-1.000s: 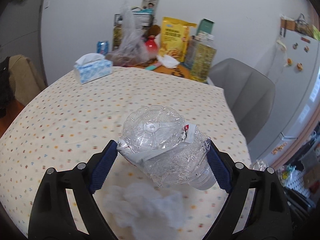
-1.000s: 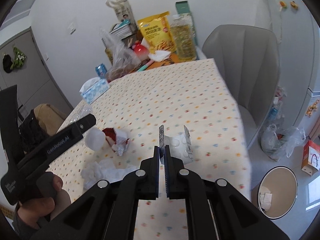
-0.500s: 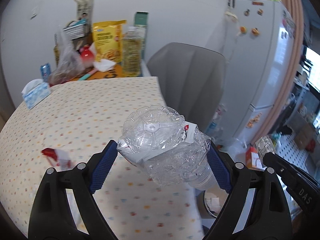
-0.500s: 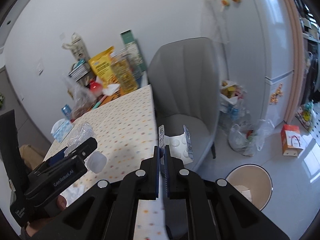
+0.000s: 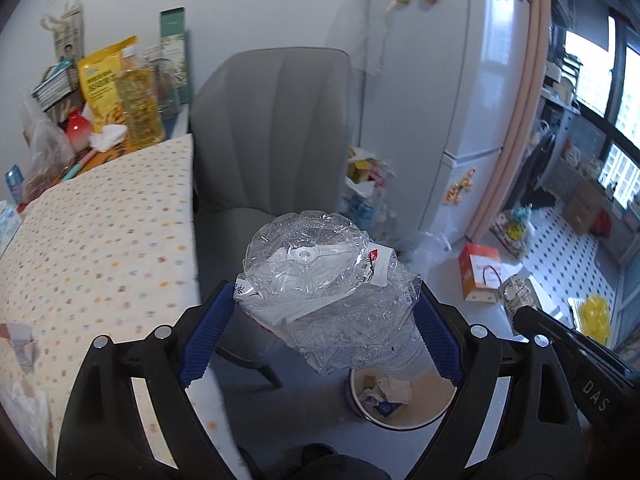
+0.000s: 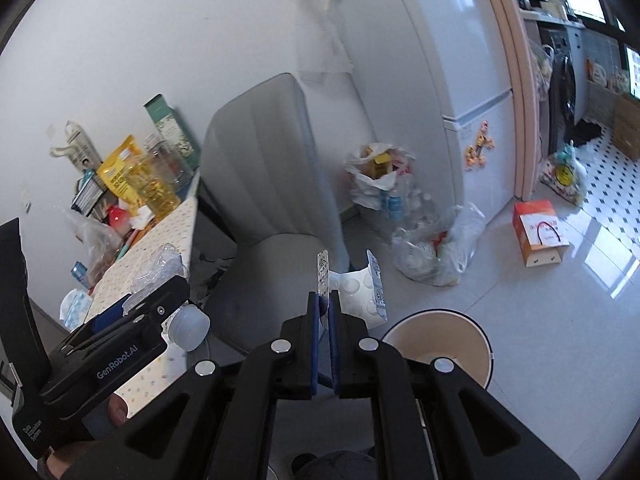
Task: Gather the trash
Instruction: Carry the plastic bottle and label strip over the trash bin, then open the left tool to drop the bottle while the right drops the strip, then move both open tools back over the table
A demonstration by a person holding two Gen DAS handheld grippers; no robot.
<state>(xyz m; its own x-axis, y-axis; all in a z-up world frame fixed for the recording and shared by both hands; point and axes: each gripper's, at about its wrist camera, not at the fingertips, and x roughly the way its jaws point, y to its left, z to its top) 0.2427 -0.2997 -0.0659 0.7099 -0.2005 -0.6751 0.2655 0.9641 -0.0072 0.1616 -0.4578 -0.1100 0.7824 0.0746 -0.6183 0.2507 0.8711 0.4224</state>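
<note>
Two tongs are in view, each holding one item. The left tongs [image 5: 320, 320] are spread wide and clamped on one crushed clear plastic bottle [image 5: 328, 292]; its long axis runs along the fingers, base pointing forward, white cap [image 6: 192, 326] toward the handle. The right tongs [image 6: 325, 312] are nearly closed, pinching one empty blister pack [image 6: 352, 288] that stands upright on edge. One trash bin [image 5: 400, 400] stands on the glossy white tile floor [image 6: 540, 320], below both items. One grey chair [image 5: 272, 132] sits beside the dotted counter [image 5: 100, 232]. One white refrigerator [image 6: 460, 80] stands beyond it. One orange box [image 6: 540, 236] lies on the floor.
</note>
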